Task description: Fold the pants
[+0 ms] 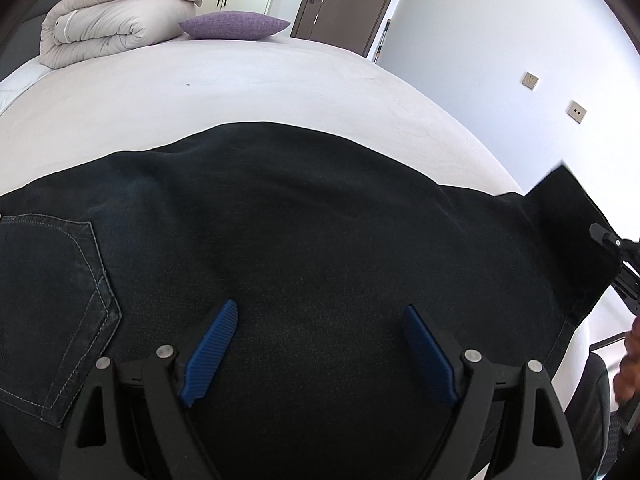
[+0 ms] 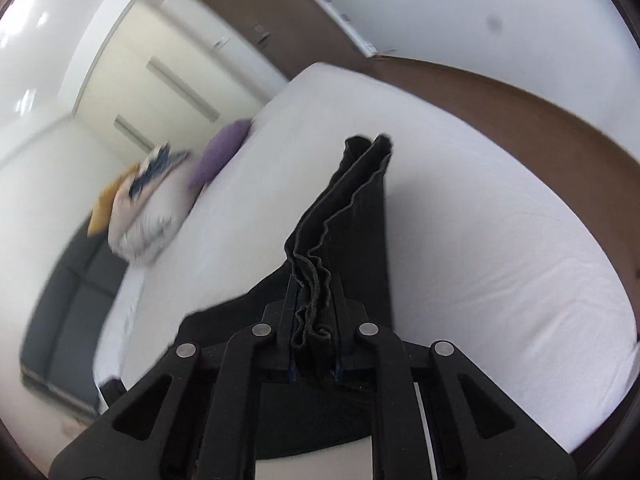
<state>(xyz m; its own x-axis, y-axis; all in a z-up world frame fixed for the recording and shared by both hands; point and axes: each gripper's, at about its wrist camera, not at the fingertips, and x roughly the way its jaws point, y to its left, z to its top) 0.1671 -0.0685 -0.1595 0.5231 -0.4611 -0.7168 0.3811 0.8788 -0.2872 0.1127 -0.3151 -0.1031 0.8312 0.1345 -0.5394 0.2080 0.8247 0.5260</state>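
Observation:
Dark denim pants (image 1: 304, 216) lie spread across the white bed (image 1: 224, 88), back pocket (image 1: 52, 304) at the left. My left gripper (image 1: 320, 316) is open, its blue pads (image 1: 210, 354) apart just above the middle of the pants, holding nothing. My right gripper (image 2: 314, 288) is shut on the bunched leg hems of the pants (image 2: 348, 204) and holds them lifted off the bed (image 2: 500, 248). In the left wrist view the lifted hem end (image 1: 568, 208) stands up at the far right, with the right gripper (image 1: 616, 256) beside it.
A folded beige duvet (image 1: 108, 20) and a purple pillow (image 1: 234, 24) sit at the far end of the bed. A brown door (image 1: 344, 0) and a white wall with sockets (image 1: 530, 80) are behind. A dark floor (image 2: 76, 304) lies beside the bed.

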